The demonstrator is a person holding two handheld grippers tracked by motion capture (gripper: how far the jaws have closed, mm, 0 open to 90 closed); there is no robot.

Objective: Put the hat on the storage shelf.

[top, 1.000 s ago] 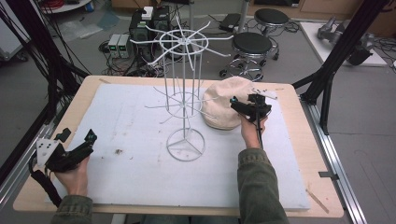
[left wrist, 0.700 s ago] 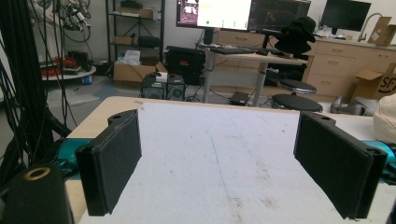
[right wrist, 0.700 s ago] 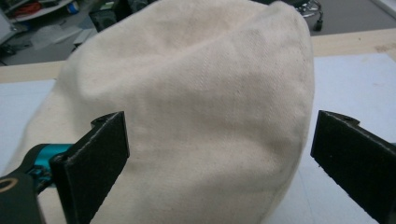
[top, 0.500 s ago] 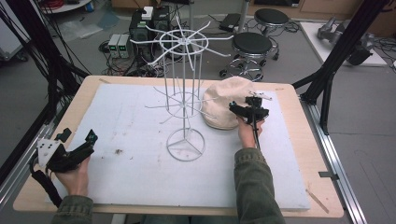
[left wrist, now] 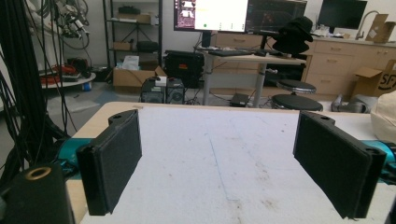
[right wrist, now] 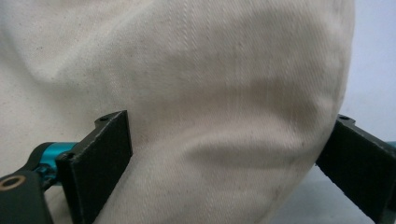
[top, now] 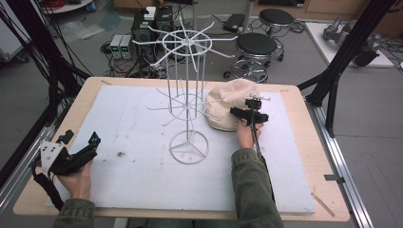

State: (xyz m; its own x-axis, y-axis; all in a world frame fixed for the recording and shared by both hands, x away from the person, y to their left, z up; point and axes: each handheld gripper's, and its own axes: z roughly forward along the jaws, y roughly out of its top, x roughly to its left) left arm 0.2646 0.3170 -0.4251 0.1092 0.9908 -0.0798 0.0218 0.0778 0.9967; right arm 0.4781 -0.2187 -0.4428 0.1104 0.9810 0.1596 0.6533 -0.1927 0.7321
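a: where's the cream hat (top: 229,105)?
b: just right of the white wire rack (top: 187,95), between the right gripper (top: 243,114) jaws, spread wide.
a: the left gripper (top: 81,151)?
b: well left of the rack, wide, holding nothing.

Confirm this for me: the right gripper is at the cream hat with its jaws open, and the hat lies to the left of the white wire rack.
One detail is wrong: the side. In the high view the cream hat lies to the right of the white wire rack, not the left. The rest holds: the right gripper is at the hat, and the right gripper view shows its jaws open on either side of the fabric.
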